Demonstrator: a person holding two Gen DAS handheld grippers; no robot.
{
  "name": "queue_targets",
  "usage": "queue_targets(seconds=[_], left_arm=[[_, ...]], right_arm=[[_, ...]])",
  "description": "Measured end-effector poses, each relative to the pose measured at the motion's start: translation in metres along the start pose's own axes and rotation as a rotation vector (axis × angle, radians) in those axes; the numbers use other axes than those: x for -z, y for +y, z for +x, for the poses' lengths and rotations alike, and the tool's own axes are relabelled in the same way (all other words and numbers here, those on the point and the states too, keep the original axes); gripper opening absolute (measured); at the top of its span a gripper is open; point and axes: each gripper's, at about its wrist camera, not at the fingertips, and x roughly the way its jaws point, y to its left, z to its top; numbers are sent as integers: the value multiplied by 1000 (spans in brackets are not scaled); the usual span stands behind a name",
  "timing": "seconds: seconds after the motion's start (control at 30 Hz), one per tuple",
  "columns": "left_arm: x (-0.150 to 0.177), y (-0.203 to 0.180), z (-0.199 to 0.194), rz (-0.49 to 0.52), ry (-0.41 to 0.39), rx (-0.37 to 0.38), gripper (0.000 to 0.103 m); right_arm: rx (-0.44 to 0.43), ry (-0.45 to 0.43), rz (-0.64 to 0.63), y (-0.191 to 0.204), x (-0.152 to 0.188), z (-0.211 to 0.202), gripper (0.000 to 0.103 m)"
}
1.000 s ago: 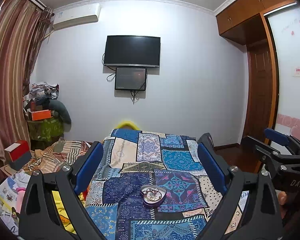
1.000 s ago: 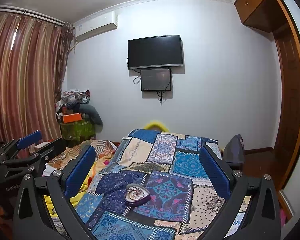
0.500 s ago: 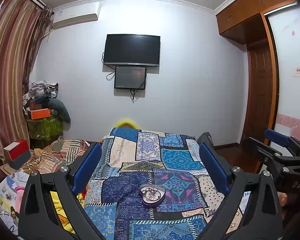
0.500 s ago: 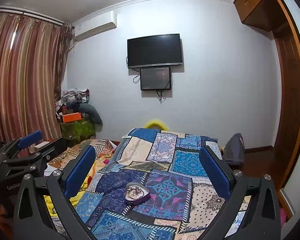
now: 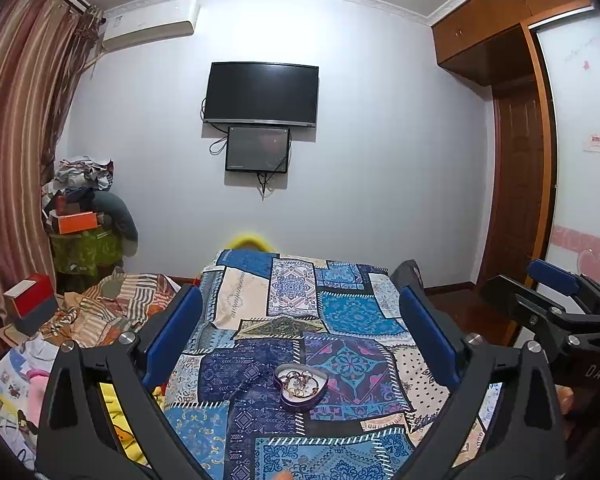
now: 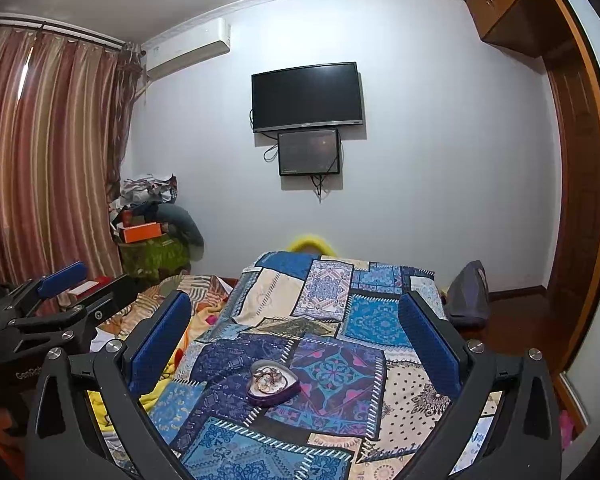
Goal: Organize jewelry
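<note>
Both grippers have changed very little in the last second. I hold them high over the near end of the bed, and the room has only slid down a little in both views since the earlier frames, so I think I tipped them slightly; no jewelry was reached.

On the left, the left gripper has its jaws wide apart with nothing between them. In the middle, the heart-shaped tin sits on the patchwork quilt, toward its near edge, open on top, with a tangle of jewelry inside; no loose piece shows on the cloth. On the right, the right gripper is also spread and empty.

This fits pieces waiting to be sorted out, or pieces already collected into the tin.
</note>
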Motion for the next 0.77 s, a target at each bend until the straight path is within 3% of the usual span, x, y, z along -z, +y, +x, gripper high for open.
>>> queue_targets(seconds=[0.77], left_arm=[[3, 0, 4, -2, 8, -10, 99]], right_arm=[[-4, 15, -2, 2, 1, 8, 103]])
